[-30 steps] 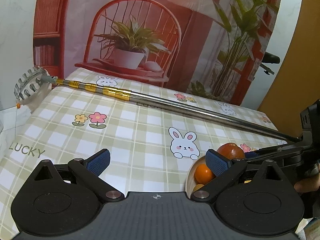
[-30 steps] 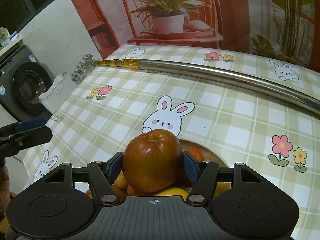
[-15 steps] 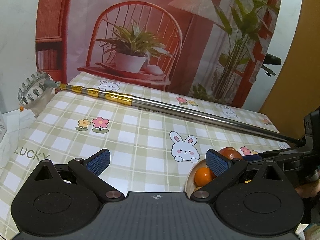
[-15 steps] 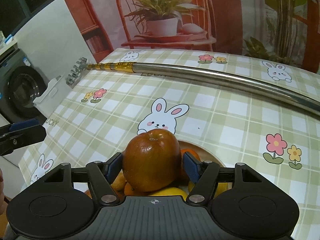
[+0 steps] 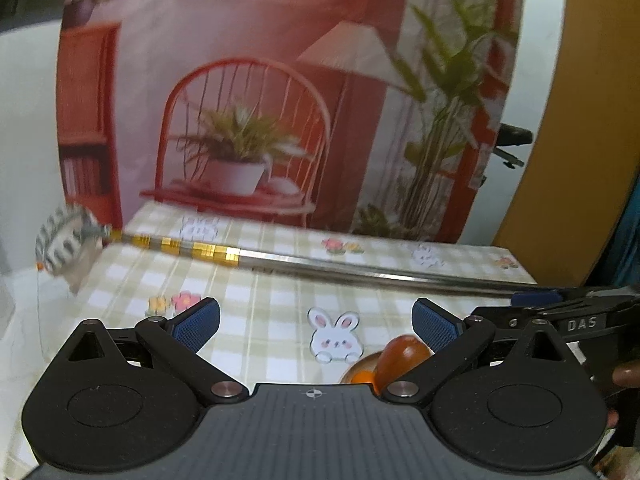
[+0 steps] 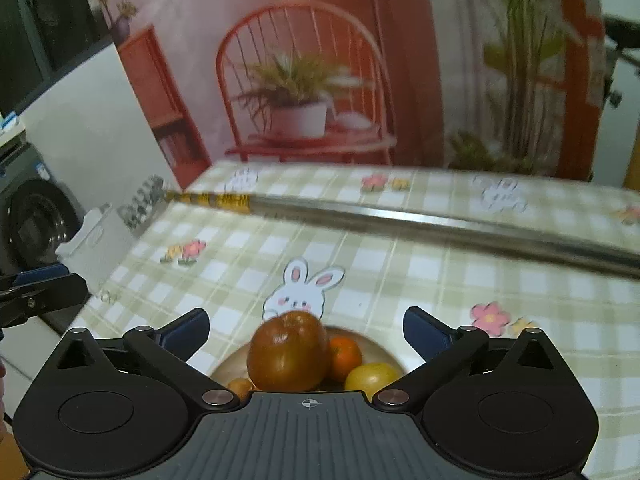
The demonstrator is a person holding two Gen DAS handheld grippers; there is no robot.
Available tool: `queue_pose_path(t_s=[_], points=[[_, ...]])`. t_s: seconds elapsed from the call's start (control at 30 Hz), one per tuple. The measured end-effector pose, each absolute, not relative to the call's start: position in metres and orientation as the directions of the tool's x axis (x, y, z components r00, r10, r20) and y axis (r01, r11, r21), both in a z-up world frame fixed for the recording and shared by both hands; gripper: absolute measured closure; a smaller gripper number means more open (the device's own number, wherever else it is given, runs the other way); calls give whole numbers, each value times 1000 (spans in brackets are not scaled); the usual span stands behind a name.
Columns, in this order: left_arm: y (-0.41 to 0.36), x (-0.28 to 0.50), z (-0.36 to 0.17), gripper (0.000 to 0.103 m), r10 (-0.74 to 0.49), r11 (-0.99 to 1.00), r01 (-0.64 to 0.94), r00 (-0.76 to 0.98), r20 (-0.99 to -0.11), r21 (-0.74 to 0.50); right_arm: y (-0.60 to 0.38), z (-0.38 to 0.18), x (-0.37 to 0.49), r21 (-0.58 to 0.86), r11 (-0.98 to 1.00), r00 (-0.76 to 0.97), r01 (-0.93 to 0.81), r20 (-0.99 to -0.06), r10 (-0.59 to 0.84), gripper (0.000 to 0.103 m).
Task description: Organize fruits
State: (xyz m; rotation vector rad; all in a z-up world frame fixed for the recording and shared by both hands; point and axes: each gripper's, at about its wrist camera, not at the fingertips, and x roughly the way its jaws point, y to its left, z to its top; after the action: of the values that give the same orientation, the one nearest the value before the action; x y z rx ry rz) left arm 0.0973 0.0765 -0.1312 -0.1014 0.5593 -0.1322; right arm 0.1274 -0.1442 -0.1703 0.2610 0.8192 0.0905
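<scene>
Perching atop the heap in the shallow wooden bowl (image 6: 384,346), the dark reddish-brown apple (image 6: 288,350) could have rolled off onto the checked surface (image 6: 420,276). Right gripper (image 6: 306,330) jaws had just been opening, now wide and clear of it; left gripper (image 5: 316,322) gaped empty.

Both grippers, left (image 5: 315,322) and right (image 6: 306,330), were matte black plastic. Each had a ribbed grey centre plate with a small white crosshair mark. Two rounded housings carried shallow circular recesses and triangular cut-outs. Silver rivets sat at the linkage pivots. Fingers (image 5: 198,320) bore blue textured pads. White "DAS" lettering showed on the right gripper's side.
</scene>
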Motion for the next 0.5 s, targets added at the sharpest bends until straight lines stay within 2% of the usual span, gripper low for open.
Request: queue_pose_path(t_s=[0.33, 0.5], points=[[46, 63, -55, 0, -152, 988, 147, 920, -360, -44, -156, -81, 68, 175, 982, 827, 68, -561, 43, 0], [30, 53, -27, 0, -150, 988, 154, 937, -316, -11, -167, -36, 35, 156, 980, 887, 124, -459, -40, 0]])
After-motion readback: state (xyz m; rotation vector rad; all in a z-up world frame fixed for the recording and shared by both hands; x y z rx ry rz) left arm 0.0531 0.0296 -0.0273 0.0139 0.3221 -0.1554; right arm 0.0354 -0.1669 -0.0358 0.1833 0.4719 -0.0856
